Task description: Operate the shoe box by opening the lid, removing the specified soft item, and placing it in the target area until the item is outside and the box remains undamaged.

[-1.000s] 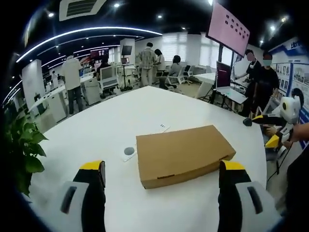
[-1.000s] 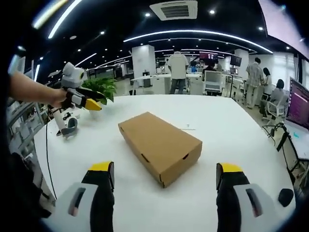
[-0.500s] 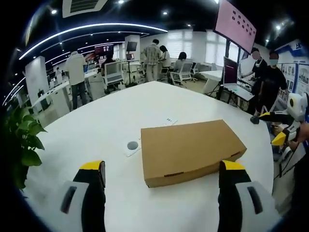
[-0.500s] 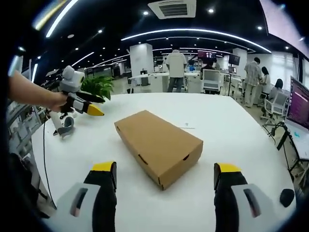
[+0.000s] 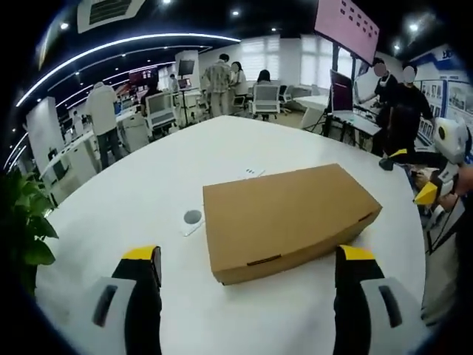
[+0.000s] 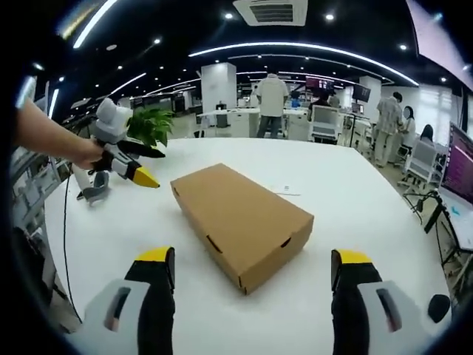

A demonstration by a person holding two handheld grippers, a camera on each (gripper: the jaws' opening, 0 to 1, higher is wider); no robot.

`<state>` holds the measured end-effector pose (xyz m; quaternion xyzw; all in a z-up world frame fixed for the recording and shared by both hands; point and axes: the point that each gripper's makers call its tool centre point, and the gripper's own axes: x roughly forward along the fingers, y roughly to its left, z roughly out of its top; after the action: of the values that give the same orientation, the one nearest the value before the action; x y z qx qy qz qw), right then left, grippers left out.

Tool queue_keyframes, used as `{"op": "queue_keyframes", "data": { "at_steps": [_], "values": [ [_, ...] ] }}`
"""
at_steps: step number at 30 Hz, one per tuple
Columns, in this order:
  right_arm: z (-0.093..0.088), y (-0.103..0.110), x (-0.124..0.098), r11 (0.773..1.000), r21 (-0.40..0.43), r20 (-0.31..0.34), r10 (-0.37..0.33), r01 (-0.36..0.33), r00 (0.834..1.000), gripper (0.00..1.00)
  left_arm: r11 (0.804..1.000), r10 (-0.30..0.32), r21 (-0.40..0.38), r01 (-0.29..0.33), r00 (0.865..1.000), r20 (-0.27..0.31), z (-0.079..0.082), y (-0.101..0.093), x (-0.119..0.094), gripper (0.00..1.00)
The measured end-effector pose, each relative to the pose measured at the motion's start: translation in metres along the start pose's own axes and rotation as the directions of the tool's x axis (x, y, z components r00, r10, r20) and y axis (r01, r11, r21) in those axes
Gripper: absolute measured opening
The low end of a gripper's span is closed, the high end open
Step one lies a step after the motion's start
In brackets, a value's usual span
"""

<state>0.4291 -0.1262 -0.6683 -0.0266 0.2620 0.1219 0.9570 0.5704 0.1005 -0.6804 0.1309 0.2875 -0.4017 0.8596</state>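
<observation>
A closed brown cardboard shoe box (image 5: pixel 284 218) lies flat on the white table (image 5: pixel 177 163); its lid is down. My left gripper (image 5: pixel 247 259) is open, its yellow-tipped jaws standing wide on either side of the box's near edge, a little short of it. In the right gripper view the same box (image 6: pixel 240 222) lies ahead of my right gripper (image 6: pixel 251 262), which is also open and apart from it. The left gripper (image 6: pixel 126 163) shows there at the left, held by a hand above the table beside the box's far end. The right gripper (image 5: pixel 432 185) shows at the right edge of the left gripper view.
A small white card with a grey disc (image 5: pixel 192 218) and a paper slip (image 5: pixel 251 172) lie on the table near the box. A green plant (image 5: pixel 26 229) stands at the left edge. People (image 5: pixel 399 111) and office chairs (image 5: pixel 266 100) stand around beyond the table.
Both cameras have come a bit closer to the box, which now looks larger. The box itself has not moved and stays closed. Both grippers remain open.
</observation>
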Motion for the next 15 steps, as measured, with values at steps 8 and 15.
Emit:
{"op": "queue_keyframes", "data": {
  "at_steps": [8,15],
  "values": [
    [-0.001,0.003,0.014,1.0,-0.012,-0.02,-0.015,0.015,1.0,0.9,1.0,-0.003,-0.012,0.002,0.999,-0.049,-0.023,-0.003,0.019,0.99],
    [-0.004,-0.002,0.028,1.0,0.0,-0.006,-0.024,0.024,1.0,0.92,1.0,0.0,-0.024,-0.002,0.997,-0.081,-0.032,0.002,0.03,0.99]
  ]
}}
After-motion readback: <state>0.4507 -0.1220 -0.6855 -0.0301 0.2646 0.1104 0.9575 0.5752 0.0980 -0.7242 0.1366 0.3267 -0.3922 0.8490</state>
